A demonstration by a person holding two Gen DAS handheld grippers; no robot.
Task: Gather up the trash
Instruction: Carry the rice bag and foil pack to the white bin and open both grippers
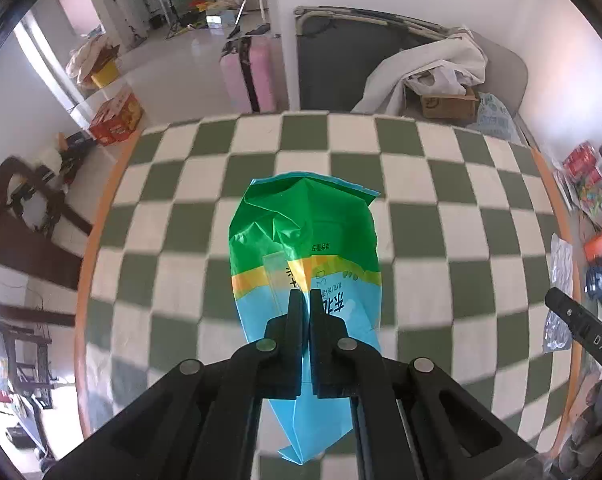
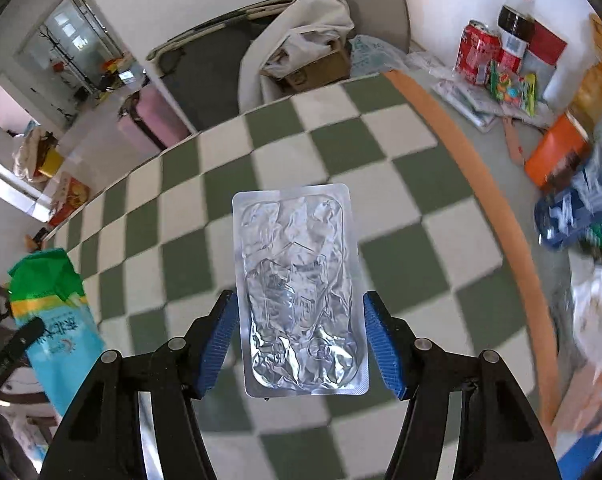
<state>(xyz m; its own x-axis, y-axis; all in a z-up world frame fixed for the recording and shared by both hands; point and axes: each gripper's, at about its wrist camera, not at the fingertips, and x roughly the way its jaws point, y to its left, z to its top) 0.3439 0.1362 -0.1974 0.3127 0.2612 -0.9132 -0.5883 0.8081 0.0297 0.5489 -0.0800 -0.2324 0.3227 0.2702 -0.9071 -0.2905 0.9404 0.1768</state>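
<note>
My left gripper (image 1: 304, 294) is shut on a crumpled green, yellow and light-blue snack bag (image 1: 305, 240) and holds it above the green-and-white checkered tablecloth (image 1: 421, 184). The same bag shows at the left edge of the right wrist view (image 2: 49, 312). My right gripper (image 2: 299, 312) has its blue-padded fingers (image 2: 221, 340) closed against the two sides of a crinkled silver foil pouch (image 2: 301, 280), held flat above the cloth. The right gripper's tip shows at the right edge of the left wrist view (image 1: 581, 320).
The table has an orange rim (image 2: 481, 176). Beyond its right side lie a red can (image 2: 477, 52), a cola bottle (image 2: 515, 16), candy packets (image 2: 513, 88), an orange box (image 2: 557, 152) and blue wrappers (image 2: 573, 208). A chair with white cloth and a cardboard box (image 1: 449, 104) stands behind.
</note>
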